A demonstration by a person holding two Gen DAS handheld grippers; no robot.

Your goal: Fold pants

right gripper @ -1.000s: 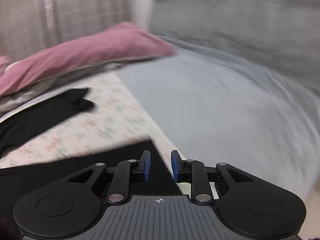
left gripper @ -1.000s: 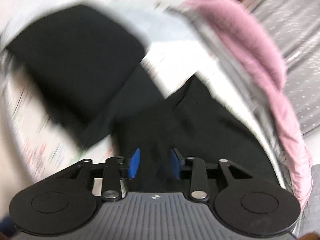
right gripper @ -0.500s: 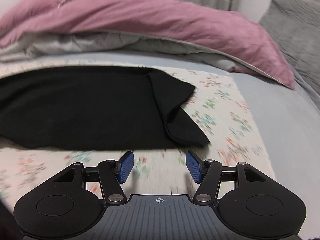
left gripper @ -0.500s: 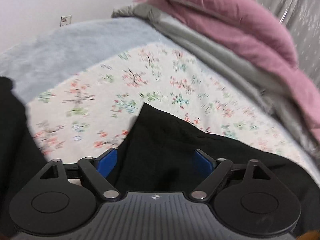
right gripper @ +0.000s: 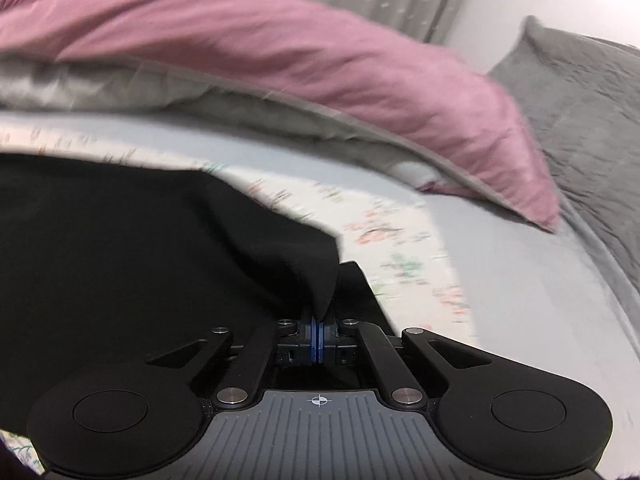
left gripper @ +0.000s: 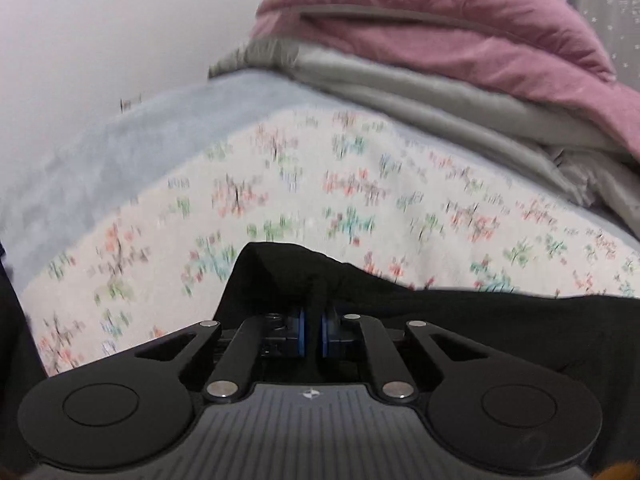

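Observation:
Black pants (left gripper: 460, 320) lie on a floral sheet (left gripper: 320, 200) on the bed. In the left wrist view my left gripper (left gripper: 313, 330) is shut on a raised corner of the pants; the cloth bunches up between the blue pads. In the right wrist view the pants (right gripper: 120, 248) spread to the left, and my right gripper (right gripper: 319, 334) is shut on a pinched fold at their right end, lifting it off the sheet.
A pink duvet (left gripper: 460, 28) over a grey blanket (left gripper: 420, 92) is piled behind the pants; it also shows in the right wrist view (right gripper: 320, 60). A grey pillow (right gripper: 580, 100) lies at the right. A light blue sheet (right gripper: 520, 288) borders the floral one.
Half a second ago both grippers were open at the pants' edge. Now both have shut on the cloth, and each has lifted its pinched part slightly.

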